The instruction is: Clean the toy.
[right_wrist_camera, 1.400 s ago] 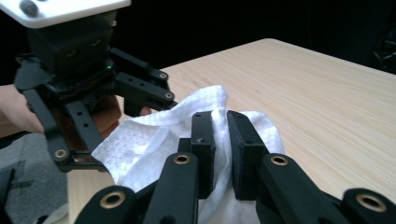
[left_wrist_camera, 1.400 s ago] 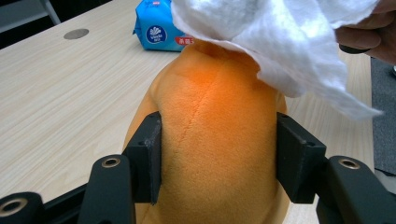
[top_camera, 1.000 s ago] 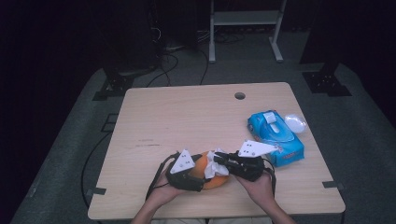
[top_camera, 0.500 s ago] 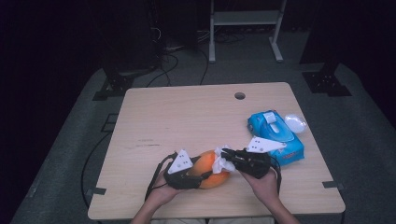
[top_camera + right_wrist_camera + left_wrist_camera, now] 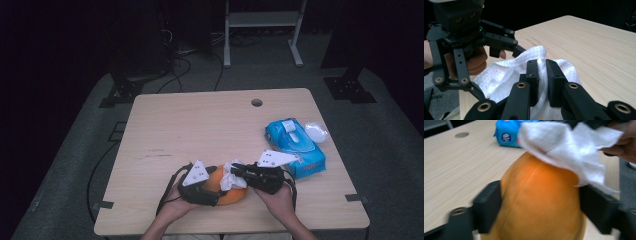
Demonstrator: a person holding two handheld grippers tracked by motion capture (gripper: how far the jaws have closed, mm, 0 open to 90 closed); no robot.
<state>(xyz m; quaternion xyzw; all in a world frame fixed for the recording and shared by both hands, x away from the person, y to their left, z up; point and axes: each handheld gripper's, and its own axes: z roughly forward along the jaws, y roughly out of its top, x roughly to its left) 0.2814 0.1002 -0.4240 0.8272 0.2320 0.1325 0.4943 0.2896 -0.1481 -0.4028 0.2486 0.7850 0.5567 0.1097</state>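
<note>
Wooden table (image 5: pixel 200 130): right tool (image 5: pixel 541 75) presses white wipe (image 5: pixel 506 72) onto orange ball (image 5: pixel 541 200).

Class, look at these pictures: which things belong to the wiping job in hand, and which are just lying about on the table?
In the job:
- orange ball, between the left hand-held gripper's jaws
- white wipe, pinched by the right hand-held gripper

Lying about:
- blue wipe pack
- small white thing beside it, too small to tell
</note>
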